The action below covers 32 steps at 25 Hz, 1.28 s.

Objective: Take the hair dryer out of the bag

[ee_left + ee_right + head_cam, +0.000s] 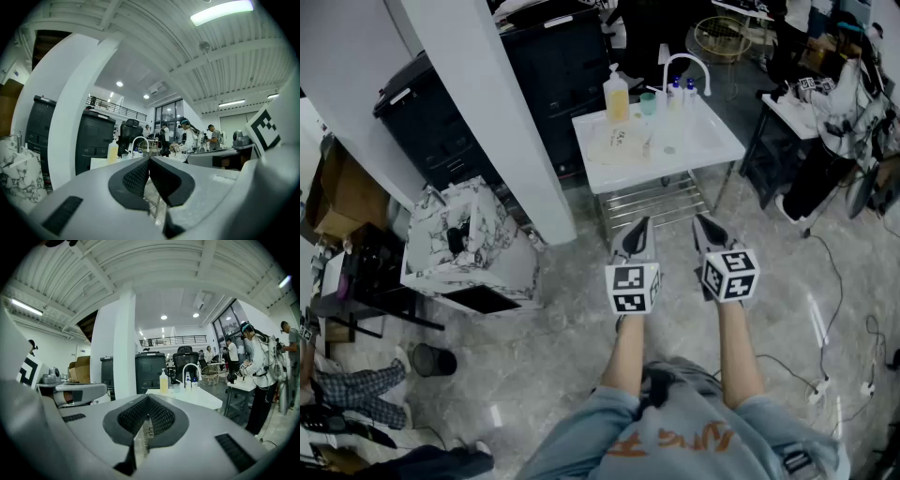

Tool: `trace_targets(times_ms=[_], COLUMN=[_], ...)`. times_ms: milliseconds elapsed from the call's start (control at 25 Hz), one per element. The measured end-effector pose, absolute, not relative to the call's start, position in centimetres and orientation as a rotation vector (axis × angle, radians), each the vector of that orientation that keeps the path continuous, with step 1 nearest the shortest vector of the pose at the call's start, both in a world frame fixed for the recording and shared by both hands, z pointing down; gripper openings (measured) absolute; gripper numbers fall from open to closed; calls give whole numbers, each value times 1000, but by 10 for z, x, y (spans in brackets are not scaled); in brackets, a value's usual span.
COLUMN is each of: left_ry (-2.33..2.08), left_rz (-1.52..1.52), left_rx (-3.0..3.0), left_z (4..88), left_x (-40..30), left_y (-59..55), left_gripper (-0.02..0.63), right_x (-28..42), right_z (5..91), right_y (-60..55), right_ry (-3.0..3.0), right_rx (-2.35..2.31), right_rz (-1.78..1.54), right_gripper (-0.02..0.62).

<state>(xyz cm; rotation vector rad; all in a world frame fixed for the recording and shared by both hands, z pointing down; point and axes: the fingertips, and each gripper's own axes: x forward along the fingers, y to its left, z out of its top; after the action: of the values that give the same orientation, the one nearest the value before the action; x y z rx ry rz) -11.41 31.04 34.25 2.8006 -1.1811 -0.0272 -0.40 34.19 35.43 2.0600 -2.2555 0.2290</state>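
A white marble-patterned bag [467,246] stands open on the floor to my left, beside the white pillar. Something dark [456,239] lies inside it; I cannot tell whether it is the hair dryer. The bag's edge also shows at the far left of the left gripper view [18,174]. My left gripper [639,225] and right gripper [703,223] are held side by side in front of me, well to the right of the bag, aimed at the sink table. Both are shut with nothing between the pads, as seen for the left gripper [149,161] and the right gripper [145,401].
A white sink table [712,141] with a faucet [686,67] and a soap bottle [617,94] stands straight ahead. The slanted white pillar [492,112] and black cabinets [441,131] lie between it and the bag. Cables [834,309] trail on the floor at right, where people work.
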Motion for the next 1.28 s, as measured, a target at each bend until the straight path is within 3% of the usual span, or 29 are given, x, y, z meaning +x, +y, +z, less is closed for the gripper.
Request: trace_targets(times_ms=[840,1280], left_ry=[-1115,-1031], left_rz=[-69,-243], left_rx=[2783,2787], left_z=[343,313], left_x=[-116,-112], left_y=[308,288], left_gripper=[3,3], right_x=[3,10], right_z=[345,317], right_y=[352,334], right_ry=[-2230,-2211], right_rx=[2116,2101], right_rz=[290,159], right_gripper=[0,0])
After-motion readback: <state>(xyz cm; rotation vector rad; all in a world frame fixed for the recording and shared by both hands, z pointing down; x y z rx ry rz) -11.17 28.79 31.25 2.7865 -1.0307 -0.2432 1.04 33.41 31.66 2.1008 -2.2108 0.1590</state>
